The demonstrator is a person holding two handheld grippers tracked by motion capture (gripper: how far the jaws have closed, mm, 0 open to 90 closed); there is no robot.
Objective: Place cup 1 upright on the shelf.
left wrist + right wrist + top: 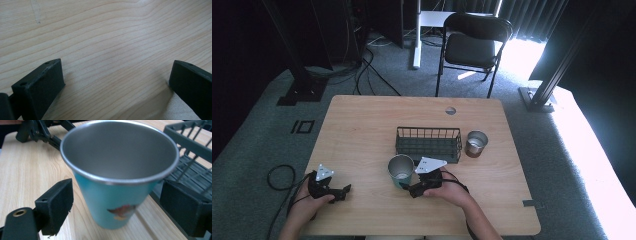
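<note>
Nearest the person, the left gripper (346, 190) rests low on the near left part of the wooden table (362, 125), held in the left hand (307, 200); in the left gripper view its jaws stand wide apart over bare wood grain with nothing between them. A little farther in and toward the middle, the right gripper (411, 190), held in the right hand (451, 191), reaches at the blue cup (400, 170), which stands upright on the table. In the right gripper view the blue cup (117, 177) sits between the spread jaws, its steel rim and grey inside facing up and a small picture on its side; the jaws flank it with a gap at each side, not clamped. Just behind the cup lies the dark wire basket (428, 143), and just beside the basket's right end stands a steel cup (475, 143). Beyond the table's far edge a black folding chair (472, 45) stands on the grey carpet.
</note>
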